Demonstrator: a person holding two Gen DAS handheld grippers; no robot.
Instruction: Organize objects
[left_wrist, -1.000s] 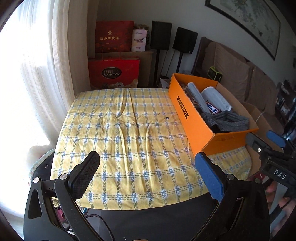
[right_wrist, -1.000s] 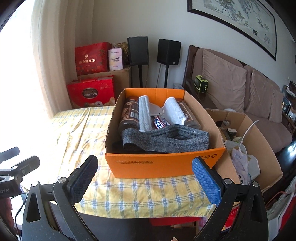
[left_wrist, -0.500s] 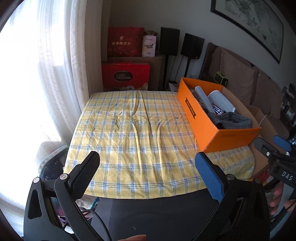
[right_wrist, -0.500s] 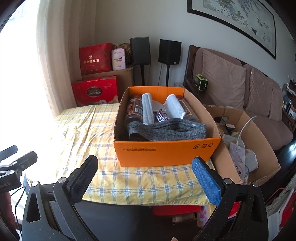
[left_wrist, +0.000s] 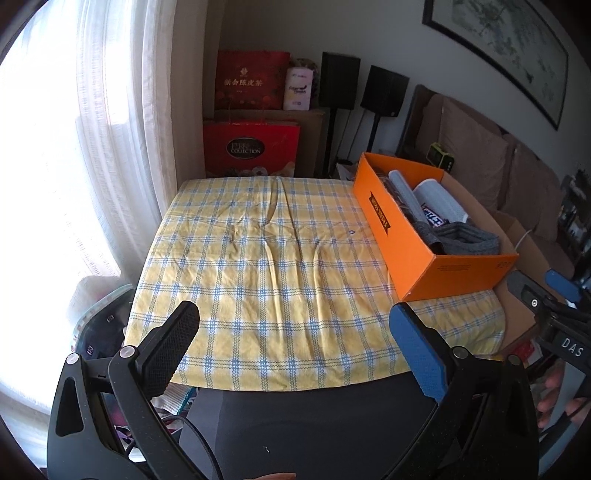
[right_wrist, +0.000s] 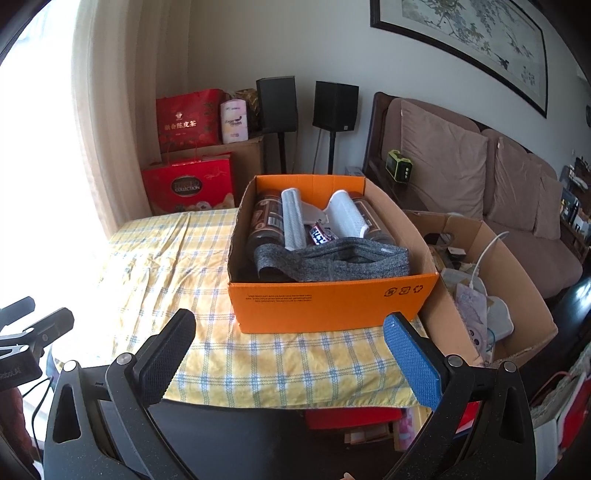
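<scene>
Yellow-checked counter (left_wrist: 266, 266) carries my orange box (right_wrist: 332, 302) at 2 o'clock, a grey headband (right_wrist: 332, 260) inside; my left tool (left_wrist: 295, 332) and right tool (right_wrist: 291, 339) hang released, empty.

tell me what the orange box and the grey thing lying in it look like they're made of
The orange box looks like cardboard with a matte orange print: plain brown inner walls, folded edges, recycling marks. The grey thing looks like soft heathered knit fabric, since it folds and drapes; the exact fibre cannot be told.

An open orange box (right_wrist: 332, 302) on the checked tablecloth (left_wrist: 258, 266) holds rolls, cans and grey fabric (right_wrist: 343, 260).
</scene>
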